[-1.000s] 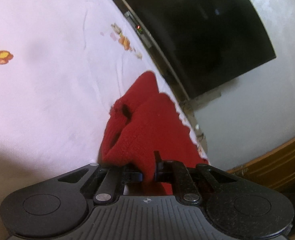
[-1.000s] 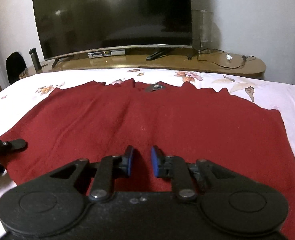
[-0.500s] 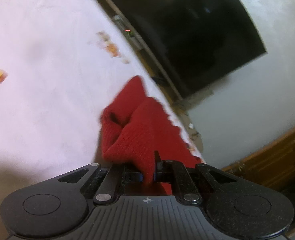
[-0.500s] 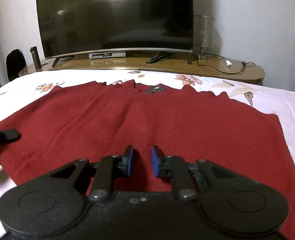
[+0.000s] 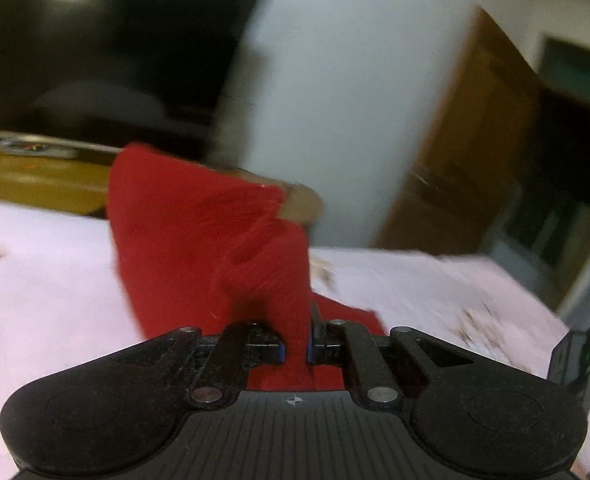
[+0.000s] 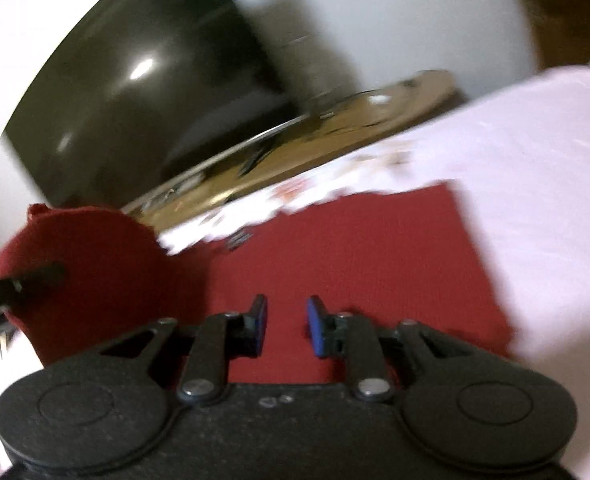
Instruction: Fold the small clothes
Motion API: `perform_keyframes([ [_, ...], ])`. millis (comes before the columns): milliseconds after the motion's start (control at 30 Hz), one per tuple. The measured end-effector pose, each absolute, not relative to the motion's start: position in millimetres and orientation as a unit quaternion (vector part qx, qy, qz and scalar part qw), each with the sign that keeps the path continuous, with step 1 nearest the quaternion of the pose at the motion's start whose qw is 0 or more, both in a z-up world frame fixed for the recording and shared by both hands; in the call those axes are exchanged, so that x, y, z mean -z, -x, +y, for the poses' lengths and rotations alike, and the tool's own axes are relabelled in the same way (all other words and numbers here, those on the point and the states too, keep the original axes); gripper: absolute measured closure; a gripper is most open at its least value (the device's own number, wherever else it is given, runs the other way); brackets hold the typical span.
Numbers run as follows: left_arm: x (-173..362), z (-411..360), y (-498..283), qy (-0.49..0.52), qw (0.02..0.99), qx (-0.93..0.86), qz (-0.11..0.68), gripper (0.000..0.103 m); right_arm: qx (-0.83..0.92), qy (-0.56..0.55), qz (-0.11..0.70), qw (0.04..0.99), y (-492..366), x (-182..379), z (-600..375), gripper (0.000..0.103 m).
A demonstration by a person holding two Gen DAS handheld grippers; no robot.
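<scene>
First fold in hand: red sweater edge clamped by left gripper, lifted. Right gripper apart, empty. Next: edge to be carried across, laid flat.

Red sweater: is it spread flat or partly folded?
Partly folded: the left gripper lifts one side of the red sweater while the rest lies flat.

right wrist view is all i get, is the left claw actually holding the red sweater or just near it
Observer: Holding it. The left claw is shut on a bunched fold of the red sweater.
Operator: is that fold off the bed
Observer: Yes, it stands up above the pink bedsheet in front of the claw.
Operator: anything on that side i can't see
Observer: A wooden door past the white wall.
</scene>
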State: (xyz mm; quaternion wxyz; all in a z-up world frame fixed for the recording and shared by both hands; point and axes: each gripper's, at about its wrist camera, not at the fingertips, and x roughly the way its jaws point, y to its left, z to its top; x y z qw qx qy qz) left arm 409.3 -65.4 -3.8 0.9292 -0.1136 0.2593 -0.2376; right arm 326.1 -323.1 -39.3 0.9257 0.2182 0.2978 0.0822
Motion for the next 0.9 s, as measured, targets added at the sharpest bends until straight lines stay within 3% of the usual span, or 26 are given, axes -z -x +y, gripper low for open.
perform_keyframes([
  [167,24.8,-161.2,-413.0,0.064,0.899,0.314,0.298,0.094,-0.021,-0.246,0.29,0.925,-280.0,38.3,-398.0,0.079],
  [300,65.2,-223.6,-405.4,0.01,0.856,0.359,0.372,0.093,0.015,-0.274,0.295,0.915,-246.5,45.0,-441.7,0.071],
  [333,62.4,-228.8,-396.8,-0.006,0.863,0.347,0.366,0.088,0.019,-0.282,0.298,0.912,-242.2,47.3,-448.7,0.07],
  [400,44.6,-219.8,-387.7,0.012,0.859,0.375,0.349,0.06,0.02,-0.301,0.297,0.906,-231.4,51.0,-461.3,0.06],
  [433,33.3,-206.4,-381.3,0.037,0.854,0.394,0.336,0.041,0.019,-0.309,0.292,0.905,-227.9,51.4,-464.5,0.056],
  [467,22.1,-192.2,-374.0,0.051,0.856,0.402,0.321,0.032,0.015,-0.32,0.286,0.903,-225.0,51.7,-467.4,0.05],
  [600,4.0,-131.8,-371.2,0.066,0.888,0.352,0.289,0.032,-0.051,-0.368,0.282,0.885,-229.1,53.7,-458.8,0.048],
  [900,43.6,-35.5,-421.3,0.166,0.912,0.182,0.329,0.032,-0.144,-0.393,0.313,0.853,-279.6,58.9,-402.6,0.045],
])
